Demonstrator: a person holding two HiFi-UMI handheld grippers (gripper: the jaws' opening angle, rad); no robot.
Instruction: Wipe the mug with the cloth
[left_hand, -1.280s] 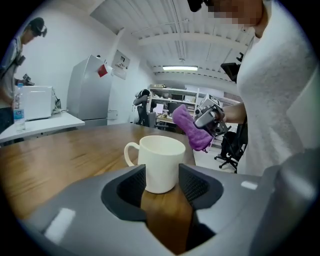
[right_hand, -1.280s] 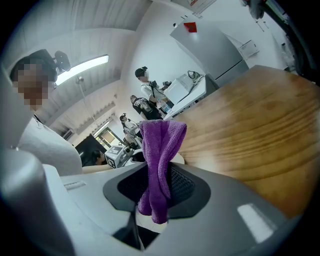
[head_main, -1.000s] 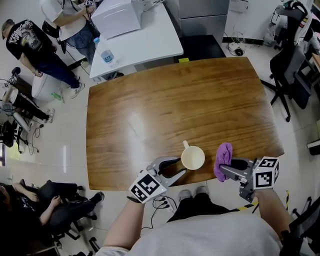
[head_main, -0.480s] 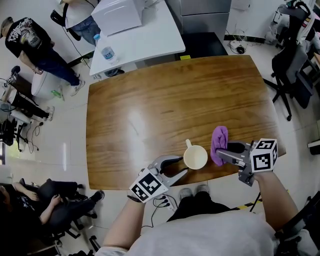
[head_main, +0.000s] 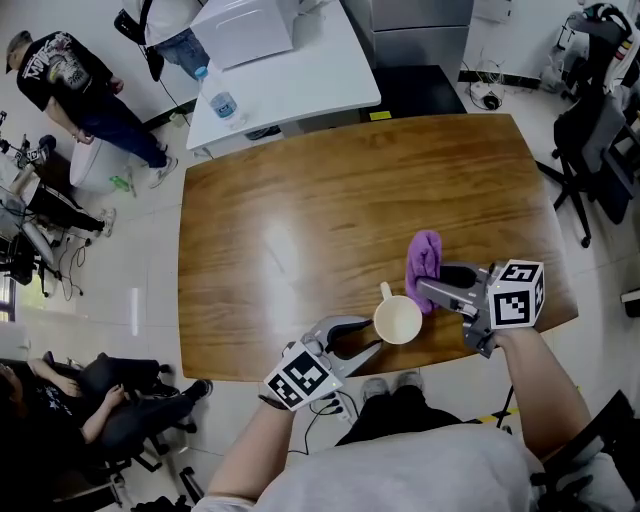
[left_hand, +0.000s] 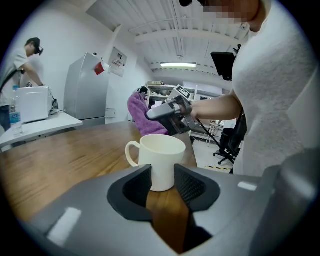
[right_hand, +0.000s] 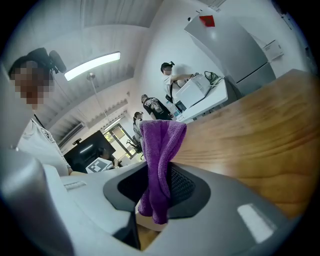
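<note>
1. Left tool (head_main: 368, 336): its jaws have just been closing, and the pads now meet both sides of the mug (head_main: 398, 321), low on its wall. The mug stands on the desk (head_main: 300, 215), near your edge
2. Right tool (head_main: 432, 283): clamped on the cloth (head_main: 424, 257), which you hold off the desk just beside the mug's far rim
3. Risk: you grip only the base, at the tips, so a hard wipe near the rim may tilt or twist the mug free, and this close to the edge it could fall. The cloth is pinched by one narrow fold and may drag out
4. Only the left gripper view shows pad contact; only the head view shows the edge; only the right gripper view shows the fold hanging below the jaws
</note>
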